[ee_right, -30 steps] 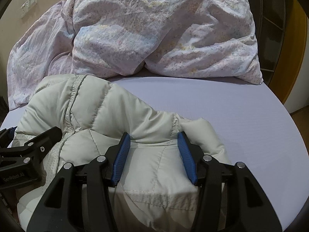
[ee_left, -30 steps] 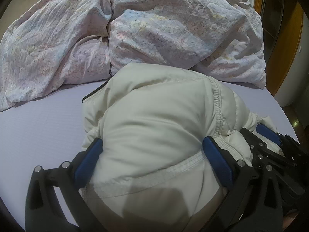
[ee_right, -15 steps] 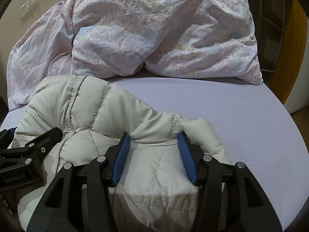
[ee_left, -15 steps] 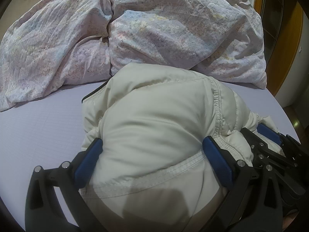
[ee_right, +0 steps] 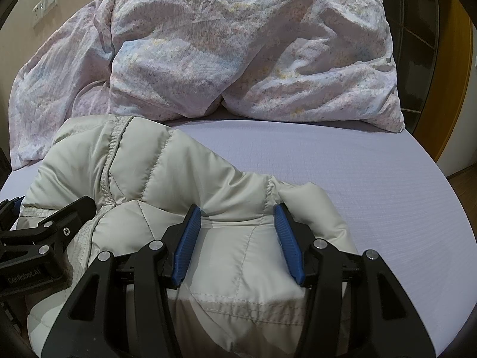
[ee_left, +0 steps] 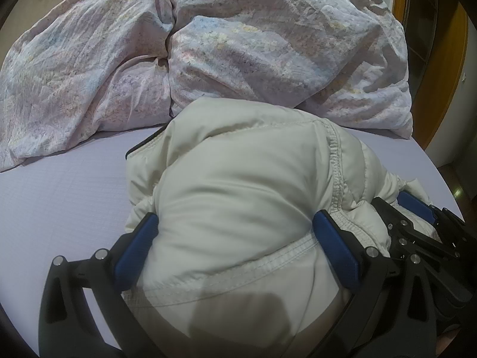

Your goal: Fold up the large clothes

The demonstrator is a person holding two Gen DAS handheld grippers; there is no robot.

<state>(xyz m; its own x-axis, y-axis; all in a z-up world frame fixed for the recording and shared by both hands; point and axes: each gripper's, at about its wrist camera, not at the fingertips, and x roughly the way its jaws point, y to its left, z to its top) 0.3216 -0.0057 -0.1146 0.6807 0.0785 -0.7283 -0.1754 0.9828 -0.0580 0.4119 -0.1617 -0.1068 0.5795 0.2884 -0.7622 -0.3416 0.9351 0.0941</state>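
The cream puffer jacket lies bunched on the near part of the lilac bed. The left gripper and right gripper each apparently pinch its padded folds.

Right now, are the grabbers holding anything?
Yes. Both hold the cream puffer jacket: left gripper squeezes a thick folded bundle, right gripper its quilted edge.
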